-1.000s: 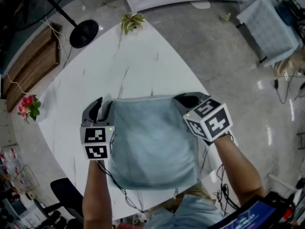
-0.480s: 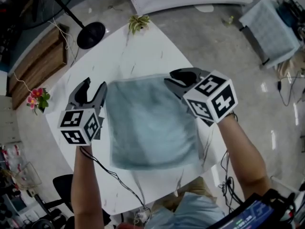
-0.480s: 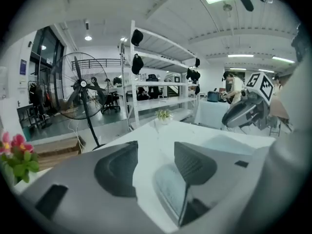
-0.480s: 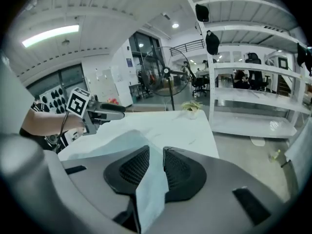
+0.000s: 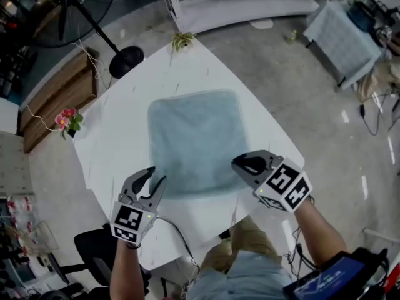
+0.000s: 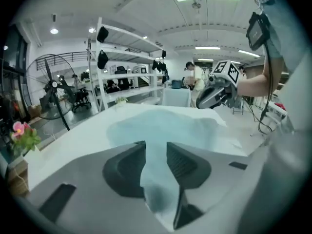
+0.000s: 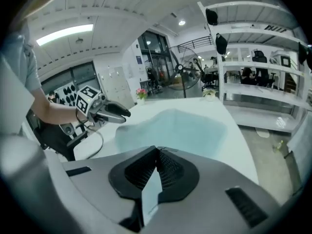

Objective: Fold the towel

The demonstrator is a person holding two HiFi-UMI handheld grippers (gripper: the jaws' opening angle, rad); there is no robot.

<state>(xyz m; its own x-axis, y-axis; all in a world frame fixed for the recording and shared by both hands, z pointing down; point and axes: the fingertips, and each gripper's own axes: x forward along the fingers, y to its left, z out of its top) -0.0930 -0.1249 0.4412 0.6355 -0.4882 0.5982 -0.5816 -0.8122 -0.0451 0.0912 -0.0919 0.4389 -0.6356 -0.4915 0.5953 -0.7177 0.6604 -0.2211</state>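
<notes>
A pale blue, squarish terry towel [image 5: 194,136] lies spread flat on the middle of the white, marble-patterned bench [image 5: 115,136], one side running along the bench edge nearest the person.

Both grippers sit at that near bench edge, one at each near corner of the towel. The left gripper [image 5: 156,175] has just been closing its jaws. A thick wad of the blue cloth fills the gap between them, so they are clenched on that corner while standing partly apart. The right gripper [image 5: 237,163] has also just been closing. Its jaws are pressed almost together, with only a thin sliver of towel pinched between them.

The likely next step is carrying these corners towards the far side of the bench to make a fold.

- **Slipping:** the right pinch looks shallow, so that corner may pull free once the cloth's weight comes onto it.
- **Skewed fold:** the left holds a bunched wad rather than a clean corner, so the folded edges may not line up.
- **Dragging:** if one hand rises or travels ahead of the other, the whole towel may twist or slide across the smooth bench instead of folding.
</notes>
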